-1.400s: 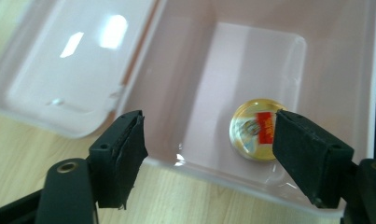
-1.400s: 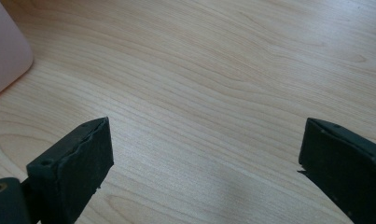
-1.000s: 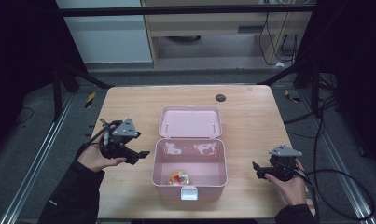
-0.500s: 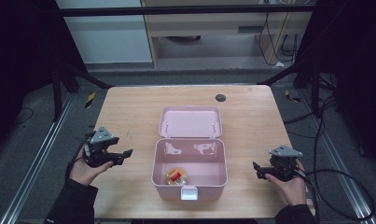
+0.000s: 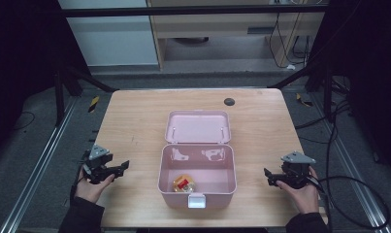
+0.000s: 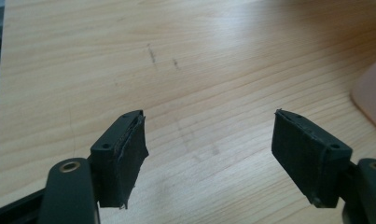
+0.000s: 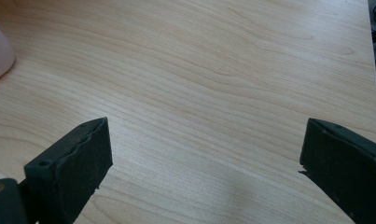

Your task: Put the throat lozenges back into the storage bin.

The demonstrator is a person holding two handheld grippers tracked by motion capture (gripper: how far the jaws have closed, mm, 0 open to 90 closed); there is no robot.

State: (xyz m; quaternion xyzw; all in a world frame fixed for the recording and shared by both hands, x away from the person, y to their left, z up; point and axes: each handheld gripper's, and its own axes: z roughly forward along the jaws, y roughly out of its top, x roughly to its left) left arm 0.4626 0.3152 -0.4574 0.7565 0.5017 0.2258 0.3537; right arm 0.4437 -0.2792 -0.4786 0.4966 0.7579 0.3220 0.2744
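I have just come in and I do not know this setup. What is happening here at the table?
A person holds a gripper in each hand over a wooden table. Between them stands an open pink box with a small yellow and red item inside. The left gripper and the right gripper are both open, holding nothing, away from the box.

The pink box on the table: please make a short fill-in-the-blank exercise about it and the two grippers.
1. The lid of the pink box is ____.
2. A small yellow and red thing lies ____ the box.
3. The jaws of the left gripper and the right gripper are ____, with nothing between them.
4. The box stands ____ the two grippers on the table.

Missing words: open; inside; open; between
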